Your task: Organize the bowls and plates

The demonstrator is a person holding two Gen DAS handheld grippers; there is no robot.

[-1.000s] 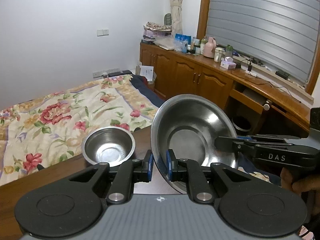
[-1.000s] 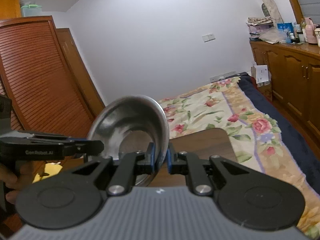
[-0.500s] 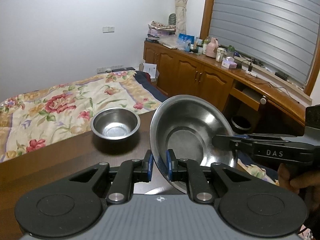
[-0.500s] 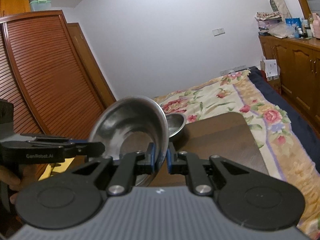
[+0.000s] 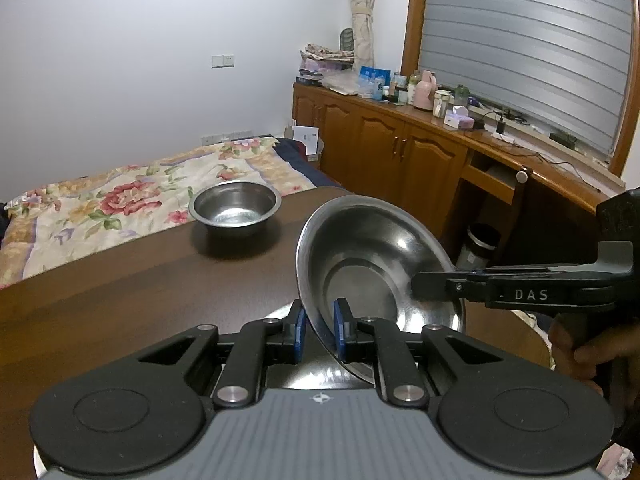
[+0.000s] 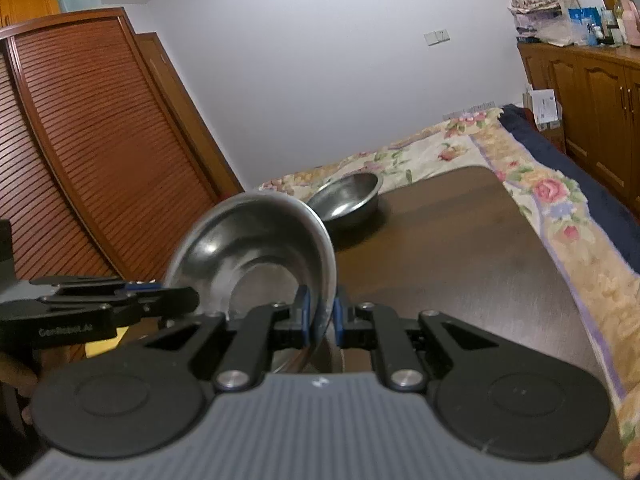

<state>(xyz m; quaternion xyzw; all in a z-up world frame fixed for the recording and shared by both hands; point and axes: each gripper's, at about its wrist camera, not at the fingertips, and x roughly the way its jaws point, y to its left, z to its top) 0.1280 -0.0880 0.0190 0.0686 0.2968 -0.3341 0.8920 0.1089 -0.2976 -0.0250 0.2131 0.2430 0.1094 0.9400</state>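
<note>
A large steel bowl [image 5: 372,264] is held tilted above the dark wooden table [image 5: 120,280]. My left gripper [image 5: 319,330] is shut on its near rim. My right gripper [image 6: 319,316] is shut on the opposite rim; the same large bowl [image 6: 248,252] fills the middle of the right wrist view. The right gripper also shows from the side in the left wrist view [image 5: 416,286]. A smaller steel bowl [image 5: 234,208] stands upright at the table's far edge, also in the right wrist view [image 6: 348,196]. Another steel dish [image 5: 280,360] lies under the held bowl, mostly hidden.
A bed with a floral quilt [image 5: 120,200] lies beyond the table. Wooden cabinets [image 5: 400,152] with bottles and clutter run along the right under a shuttered window. A louvred wooden wardrobe [image 6: 80,140] stands at the left in the right wrist view.
Both grippers have lowered with the large bowl toward the table. The small bowl and the tabletop now show more fully. Both grips are unchanged.
</note>
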